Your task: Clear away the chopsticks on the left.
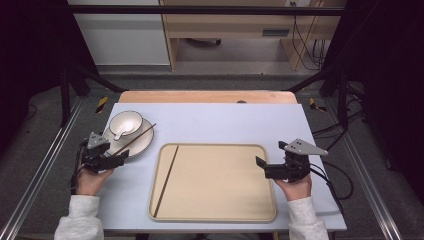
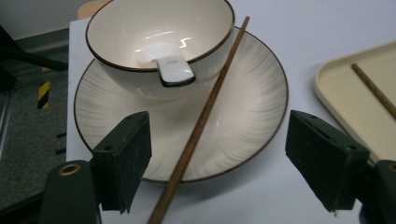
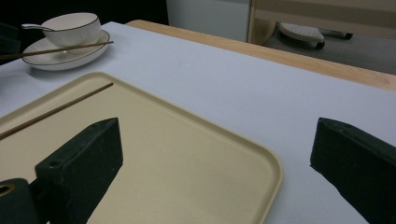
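Left gripper view is the one I'm steering by right now. My left gripper (image 2: 217, 161) has its jaws spread wide with nothing pinched, and the chopstick (image 2: 201, 123) runs up right between them, near end at the bottom of the frame, far end poking past the bowl (image 2: 116, 32). So its long axis points away from me and leans a bit right, roughly in line with the jaws rather than across them. It's propped on the plate (image 2: 252, 107), leaning on the rim at the near edge, with the bowl and a white spoon (image 2: 175, 72) sitting farther back on that same plate.

In the high view, that whole stack is at the left of the table, just beyond my left gripper (image 1: 121, 159). The tray (image 1: 215, 210) sits in the middle with a second chopstick (image 1: 166, 181) already lying along its left side. My right gripper (image 1: 259, 164) hangs at the tray's right edge, jaws also wide and empty, well apart from the plate.

So the left hand is clearly the nearer one. I reckon I just need to squeeze across the stick, not along it.
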